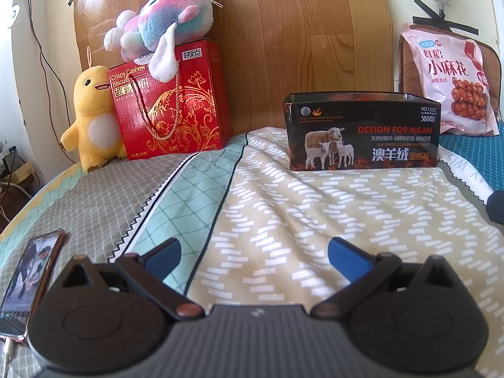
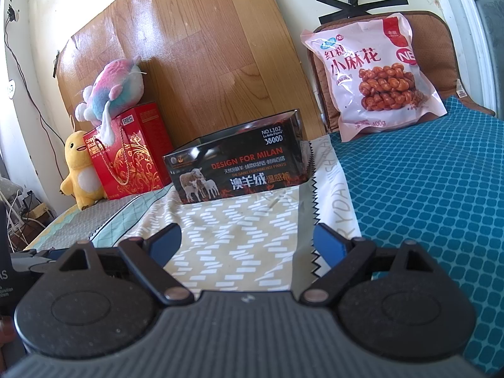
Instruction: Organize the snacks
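A bed covered in patchwork bedding (image 1: 283, 208) is seen against a wood-grain headboard panel (image 1: 283, 31) and a pale wall. A teal mat (image 2: 425, 189) covers the bed's right side. At the headboard, a red biscuit box (image 1: 176, 100) is flanked by a yellow plush (image 1: 89, 119) and topped by a pastel plush (image 1: 170, 12). An open black tin (image 1: 362, 132) is set on the beige patch, well apart from the red box. A pink snack bag (image 2: 375, 75) is propped on a brown cushion (image 2: 441, 37). A phone (image 1: 28, 283) is laid at the left edge. The left gripper (image 1: 253, 258) and right gripper (image 2: 249, 245) are held low over the bedding, pointed slightly downward, both with fingers spread wide and nothing between them.
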Demonstrator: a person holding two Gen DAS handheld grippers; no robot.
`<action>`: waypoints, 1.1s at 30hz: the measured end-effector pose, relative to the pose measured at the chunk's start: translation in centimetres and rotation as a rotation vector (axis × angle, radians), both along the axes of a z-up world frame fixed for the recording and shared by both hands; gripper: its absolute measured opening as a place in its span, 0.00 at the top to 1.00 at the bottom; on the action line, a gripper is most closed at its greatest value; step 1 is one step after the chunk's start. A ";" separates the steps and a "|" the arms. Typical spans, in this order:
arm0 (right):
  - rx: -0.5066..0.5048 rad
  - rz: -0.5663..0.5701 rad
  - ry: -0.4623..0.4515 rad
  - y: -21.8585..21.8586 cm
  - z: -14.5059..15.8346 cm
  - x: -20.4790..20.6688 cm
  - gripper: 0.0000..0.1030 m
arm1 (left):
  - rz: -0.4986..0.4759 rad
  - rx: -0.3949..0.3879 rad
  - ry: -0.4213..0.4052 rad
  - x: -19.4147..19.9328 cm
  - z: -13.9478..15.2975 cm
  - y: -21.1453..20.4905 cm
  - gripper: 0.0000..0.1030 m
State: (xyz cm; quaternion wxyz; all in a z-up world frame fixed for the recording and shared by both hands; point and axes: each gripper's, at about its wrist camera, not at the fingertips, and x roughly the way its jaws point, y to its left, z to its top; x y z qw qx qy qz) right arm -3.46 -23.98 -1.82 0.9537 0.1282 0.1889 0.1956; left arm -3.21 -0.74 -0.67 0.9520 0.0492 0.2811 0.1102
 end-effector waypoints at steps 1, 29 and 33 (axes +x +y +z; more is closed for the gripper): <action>0.001 0.000 -0.001 0.0 0.0 0.0 0.10 | -0.001 0.005 0.003 0.0 0.0 -0.1 0.00; 0.065 0.004 -0.043 -0.5 0.2 -0.8 0.09 | -0.019 -0.011 0.015 -0.5 1.7 -1.9 0.00; 0.064 0.004 -0.044 -0.5 0.2 -0.8 0.09 | 0.002 -0.029 0.023 -0.6 2.1 -1.8 0.00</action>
